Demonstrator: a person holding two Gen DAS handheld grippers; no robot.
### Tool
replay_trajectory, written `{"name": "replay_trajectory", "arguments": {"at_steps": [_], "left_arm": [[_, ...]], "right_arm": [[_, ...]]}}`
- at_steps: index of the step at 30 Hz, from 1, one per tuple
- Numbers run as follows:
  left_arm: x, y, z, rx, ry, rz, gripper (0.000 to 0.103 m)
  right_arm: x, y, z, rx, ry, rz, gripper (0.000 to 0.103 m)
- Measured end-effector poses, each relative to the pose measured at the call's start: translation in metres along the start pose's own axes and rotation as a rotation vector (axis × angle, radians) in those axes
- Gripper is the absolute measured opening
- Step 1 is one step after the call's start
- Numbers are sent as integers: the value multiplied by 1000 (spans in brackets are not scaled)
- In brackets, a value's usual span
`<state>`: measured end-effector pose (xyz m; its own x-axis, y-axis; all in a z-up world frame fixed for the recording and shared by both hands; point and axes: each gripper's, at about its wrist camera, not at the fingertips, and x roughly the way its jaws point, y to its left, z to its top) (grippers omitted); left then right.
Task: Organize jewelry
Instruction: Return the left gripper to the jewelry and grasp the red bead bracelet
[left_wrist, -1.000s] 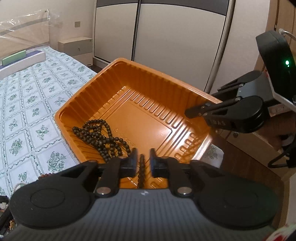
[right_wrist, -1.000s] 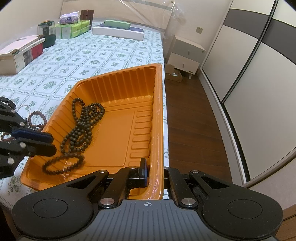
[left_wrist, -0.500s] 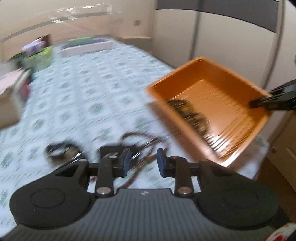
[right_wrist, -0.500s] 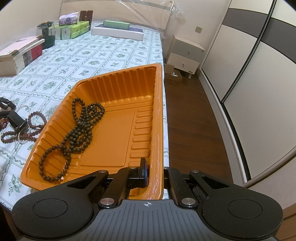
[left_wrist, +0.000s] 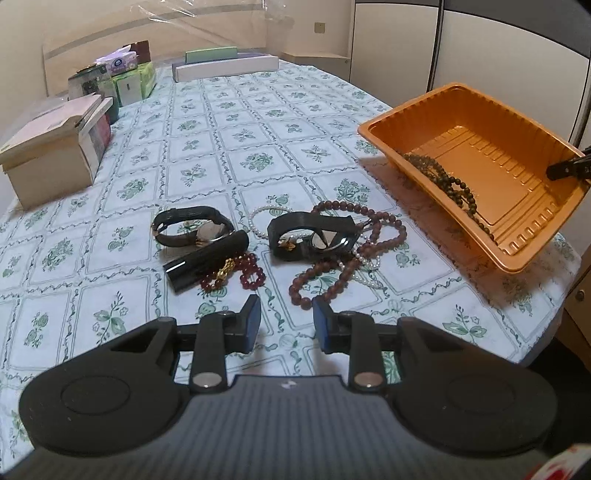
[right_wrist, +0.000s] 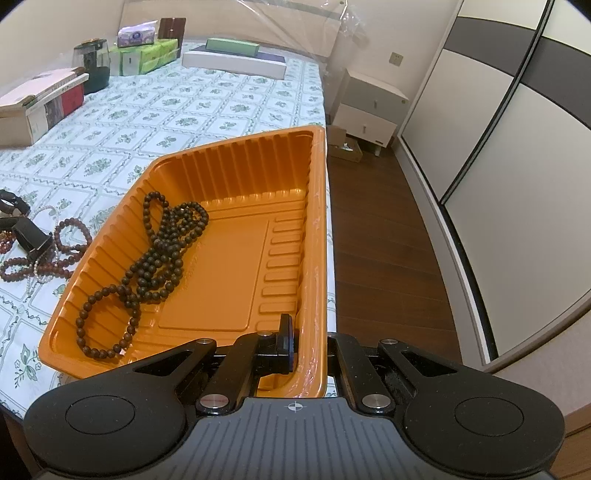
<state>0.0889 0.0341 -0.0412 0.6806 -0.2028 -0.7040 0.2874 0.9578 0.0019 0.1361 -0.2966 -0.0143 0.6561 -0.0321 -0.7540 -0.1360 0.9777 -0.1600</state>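
An orange plastic tray (right_wrist: 310, 236) is held tilted above the bed's edge; my right gripper (right_wrist: 308, 343) is shut on its near rim. A dark bead necklace (right_wrist: 155, 262) lies inside it, also seen in the left wrist view (left_wrist: 447, 184). The tray (left_wrist: 517, 254) is at the right in the left wrist view. My left gripper (left_wrist: 286, 325) is open and empty, just in front of a jewelry pile: a brown bead necklace (left_wrist: 351, 251), a black watch (left_wrist: 310, 238), another watch (left_wrist: 192, 225), a black tube (left_wrist: 207, 260), a red bead bracelet (left_wrist: 243, 271) and pearls (left_wrist: 258, 221).
The floral bedspread (left_wrist: 221, 147) covers the bed. Boxes (left_wrist: 55, 147) and tissue packs (left_wrist: 129, 81) stand at the far left, long flat boxes (left_wrist: 225, 66) at the headboard. A nightstand (right_wrist: 369, 114), wood floor and wardrobe doors (right_wrist: 498, 147) lie to the right.
My left gripper let go of the dark bead necklace into the tray, opened, and swung left to face the jewelry pile. The right gripper kept holding the tray.
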Motion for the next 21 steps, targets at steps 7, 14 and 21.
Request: {"name": "replay_trajectory", "arguments": {"at_steps": [7, 14, 21], "left_arm": [[11, 3, 6, 9, -15, 39, 27], [25, 22, 11, -9, -34, 117, 27], [41, 34, 15, 13, -5, 110, 27]], "right_arm": [[0, 0, 0, 0, 1, 1, 3], [1, -1, -1, -1, 5, 0, 3], [2, 0, -1, 1, 7, -2, 4]]}}
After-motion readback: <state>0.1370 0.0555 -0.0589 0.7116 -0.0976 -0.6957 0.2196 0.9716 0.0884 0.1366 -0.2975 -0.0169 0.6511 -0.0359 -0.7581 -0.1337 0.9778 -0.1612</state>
